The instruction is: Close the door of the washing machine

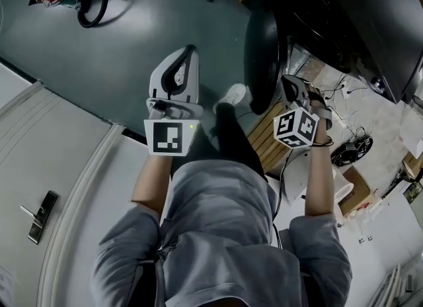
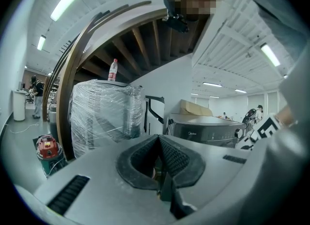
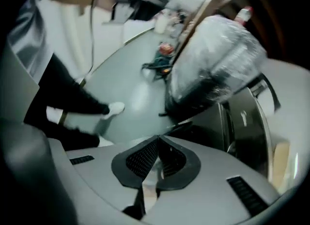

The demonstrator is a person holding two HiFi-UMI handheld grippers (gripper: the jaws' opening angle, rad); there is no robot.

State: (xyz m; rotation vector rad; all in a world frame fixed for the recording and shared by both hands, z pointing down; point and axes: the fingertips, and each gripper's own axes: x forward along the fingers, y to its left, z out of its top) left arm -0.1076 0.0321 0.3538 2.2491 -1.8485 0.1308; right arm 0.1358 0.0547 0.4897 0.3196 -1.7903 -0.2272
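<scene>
Over the grey-green floor in the head view, the person held two tools out in front of the body. The left hand-held gripper (image 1: 187, 57) pointed toward 12 o'clock, and its own view showed the jaws clenched together on nothing. At its 3 o'clock the right hand-held gripper (image 1: 291, 86) tipped steeply downward, also clenched and empty. Just beside it, at 11 o'clock, the dark glossy washing machine door (image 1: 263, 54) appeared to stand swung out near a white shoe (image 1: 232, 94); whether anything touched it could not be told. In the left gripper view the grey washing machine (image 2: 206, 131) sat at 3 o'clock. A plastic-wrapped load (image 2: 104, 115) stood at 9 o'clock with a bottle (image 2: 113, 70) on top, and a red vacuum cleaner (image 2: 48, 150) stood at 8 o'clock.
</scene>
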